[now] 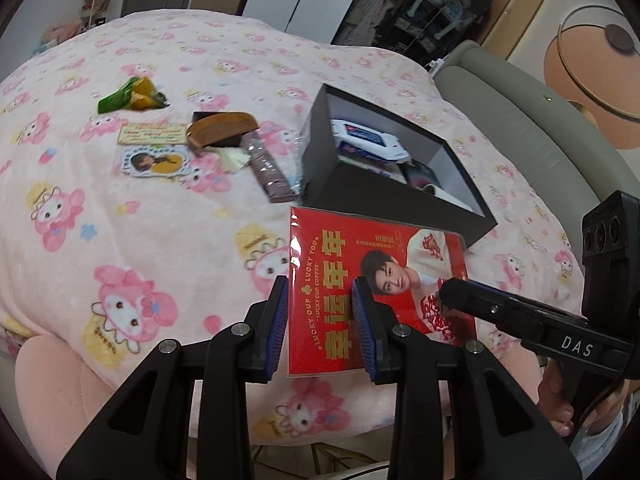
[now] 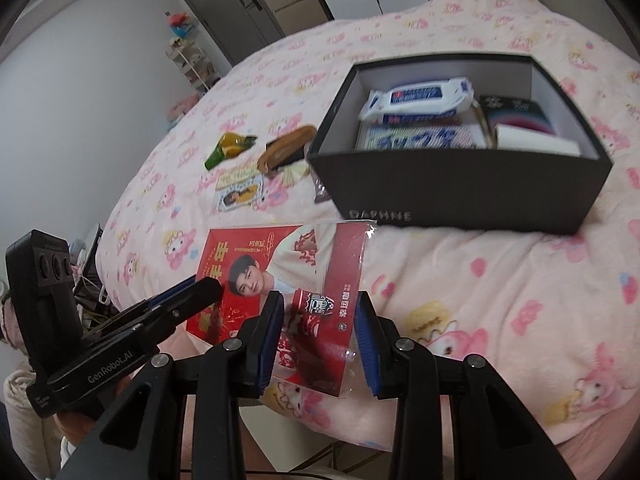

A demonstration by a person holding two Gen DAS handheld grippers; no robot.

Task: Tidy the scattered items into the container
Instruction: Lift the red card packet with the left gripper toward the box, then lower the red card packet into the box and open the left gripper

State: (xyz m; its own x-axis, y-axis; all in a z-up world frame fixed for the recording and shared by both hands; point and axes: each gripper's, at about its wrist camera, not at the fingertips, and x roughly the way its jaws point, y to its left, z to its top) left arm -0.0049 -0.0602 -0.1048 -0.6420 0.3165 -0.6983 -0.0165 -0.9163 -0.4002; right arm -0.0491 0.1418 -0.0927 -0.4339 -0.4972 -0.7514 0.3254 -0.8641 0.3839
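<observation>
A red sleeved card with a man's portrait lies on the pink blanket in front of the black box. It also shows in the right wrist view, just before the box. My left gripper is open, its fingers astride the card's left part. My right gripper is open, its fingers astride the card's right part. The box holds a wipes pack and several other items. A wooden comb, a green wrapper, small cards and a brown packet lie scattered further back.
The pink cartoon-print blanket covers the bed. A grey padded headboard runs along the right. A shelf rack and a door stand beyond the bed. The bed's near edge is just below both grippers.
</observation>
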